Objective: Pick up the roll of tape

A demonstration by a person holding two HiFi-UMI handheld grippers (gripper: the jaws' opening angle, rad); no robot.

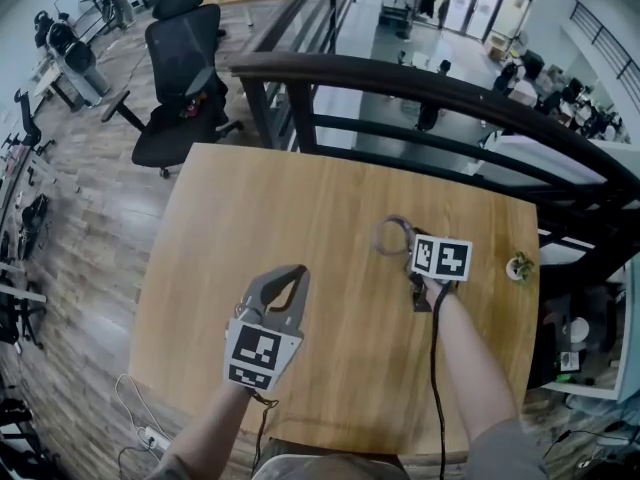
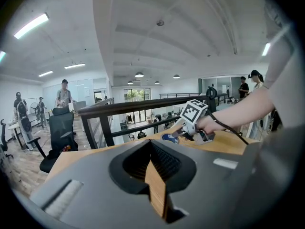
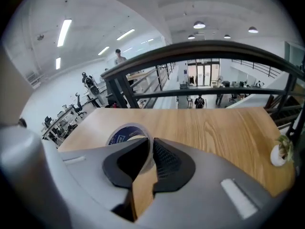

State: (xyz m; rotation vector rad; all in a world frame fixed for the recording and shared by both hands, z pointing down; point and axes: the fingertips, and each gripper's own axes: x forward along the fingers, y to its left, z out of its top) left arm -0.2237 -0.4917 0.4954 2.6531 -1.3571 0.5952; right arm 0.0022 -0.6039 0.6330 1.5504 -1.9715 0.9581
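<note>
Wood-topped table (image 1: 250, 218), and the right gripper (image 3: 148, 140) has its jaws nipped almost together on the wall of the roll of tape (image 3: 125, 133). One jaw is inside the ring, the other outside. That's a thin bite on a clear hoop, so I'd say the trick now is a steady squeeze and a straight, slow lift. Any twist of the wrist and the roll could pivot or slip out of that pinch.

The left gripper (image 1: 298, 271) has its tips together on nothing, parked nearer the front of the table. It's best kept there, out of the way.

As for the roll, it sits on the far right part of the table, right at the tips of the right gripper and leaning off to their left. It is well apart from the left gripper. Whether its bottom edge has left the wood, I can't tell. A small potted plant (image 1: 519, 266) stands near the table's right edge, clear of the lift.
</note>
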